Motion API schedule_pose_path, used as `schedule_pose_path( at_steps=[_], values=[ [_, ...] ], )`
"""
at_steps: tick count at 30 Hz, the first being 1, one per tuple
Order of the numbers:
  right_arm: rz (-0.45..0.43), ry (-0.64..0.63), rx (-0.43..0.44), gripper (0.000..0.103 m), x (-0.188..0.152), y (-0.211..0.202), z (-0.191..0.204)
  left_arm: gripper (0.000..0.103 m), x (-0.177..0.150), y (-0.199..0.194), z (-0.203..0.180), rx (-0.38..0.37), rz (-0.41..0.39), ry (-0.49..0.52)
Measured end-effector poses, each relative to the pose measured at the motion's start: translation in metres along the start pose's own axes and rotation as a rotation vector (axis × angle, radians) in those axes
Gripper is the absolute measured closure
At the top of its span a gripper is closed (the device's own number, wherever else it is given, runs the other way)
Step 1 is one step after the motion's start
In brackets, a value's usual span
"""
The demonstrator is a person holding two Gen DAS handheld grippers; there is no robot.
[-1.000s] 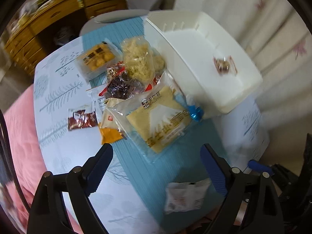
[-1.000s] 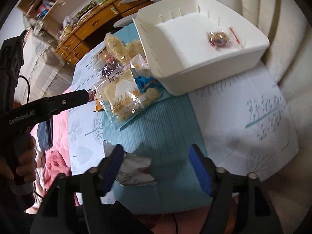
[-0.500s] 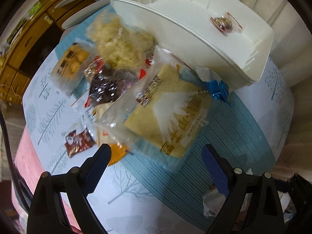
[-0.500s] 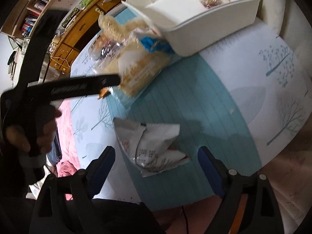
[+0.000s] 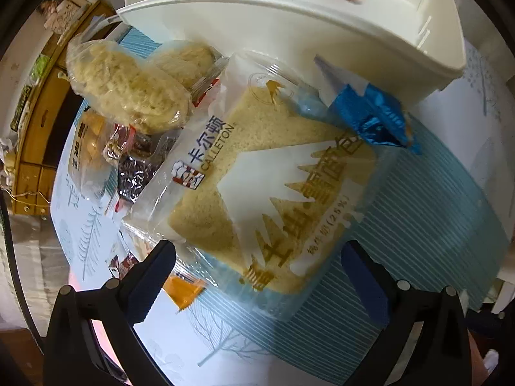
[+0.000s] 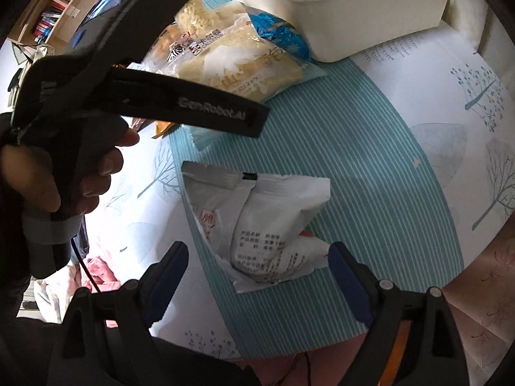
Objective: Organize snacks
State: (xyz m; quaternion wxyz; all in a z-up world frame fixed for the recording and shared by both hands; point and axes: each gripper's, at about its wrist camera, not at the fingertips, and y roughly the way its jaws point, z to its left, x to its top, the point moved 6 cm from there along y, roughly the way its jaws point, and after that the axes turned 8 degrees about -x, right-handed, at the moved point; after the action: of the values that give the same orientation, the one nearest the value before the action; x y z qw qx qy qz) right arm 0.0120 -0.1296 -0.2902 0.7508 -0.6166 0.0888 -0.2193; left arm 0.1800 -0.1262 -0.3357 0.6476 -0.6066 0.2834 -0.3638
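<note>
Bread pack (image 5: 257, 173): long axis diagonal; left jaws opening; right jaws spread over white packet (image 6: 257, 222)

A wooden dresser (image 5: 35, 135) stands beyond the tabletop (image 6: 434, 103); bookshelves (image 6: 54, 9) rise behind it, daylight falling across.

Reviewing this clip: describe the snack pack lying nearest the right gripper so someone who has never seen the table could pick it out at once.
Start at the big white bin at the far end of the table, then follow the teal striped runner toward the camera. The white crumpled packet lies alone there, its near end between the fingers of the right gripper. Unlike the clear-wrapped snacks piled by the bin, it is opaque white with small black print.
</note>
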Motion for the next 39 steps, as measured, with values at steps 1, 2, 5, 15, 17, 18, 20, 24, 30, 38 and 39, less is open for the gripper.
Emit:
schedule_pose_path(
  at_steps=[1,2,5,15,17,18,20,24,30,38,39],
  values=[
    [-0.005,0.001,-0.006,0.014,0.001,0.002,0.000,0.001,0.000,0.002,0.000,0.008,0.001,0.004],
    [-0.006,0.002,-0.011,0.014,0.001,0.003,-0.001,0.001,0.002,0.003,0.000,0.017,0.002,0.006],
    [-0.008,0.001,-0.020,0.014,0.002,0.008,-0.002,0.001,0.004,0.008,-0.002,0.039,0.000,0.014],
    [-0.004,-0.016,-0.014,0.045,0.003,0.019,0.006,0.000,0.008,0.006,-0.003,0.015,-0.092,0.027],
    [-0.002,-0.023,-0.007,0.048,0.003,0.020,0.006,0.001,0.005,0.006,-0.002,0.011,-0.117,0.036],
    [-0.001,-0.027,-0.009,0.048,0.003,0.020,0.007,0.004,0.004,0.005,-0.002,0.008,-0.129,0.039],
    [0.001,-0.034,-0.011,0.049,0.003,0.020,0.007,0.009,0.002,0.002,-0.002,0.010,-0.154,0.049],
    [0.001,-0.031,-0.016,0.049,0.002,0.017,0.002,0.024,-0.003,0.000,-0.003,0.023,-0.190,0.068],
    [0.000,-0.018,-0.026,0.050,0.002,0.009,-0.008,0.038,-0.009,-0.007,-0.008,0.052,-0.241,0.068],
    [-0.012,0.001,-0.033,0.051,0.002,0.000,-0.017,0.049,-0.016,-0.017,0.005,0.084,-0.277,0.047],
    [-0.016,0.000,-0.033,0.051,0.003,-0.001,-0.019,0.050,-0.017,-0.019,0.006,0.084,-0.280,0.044]
  ],
)
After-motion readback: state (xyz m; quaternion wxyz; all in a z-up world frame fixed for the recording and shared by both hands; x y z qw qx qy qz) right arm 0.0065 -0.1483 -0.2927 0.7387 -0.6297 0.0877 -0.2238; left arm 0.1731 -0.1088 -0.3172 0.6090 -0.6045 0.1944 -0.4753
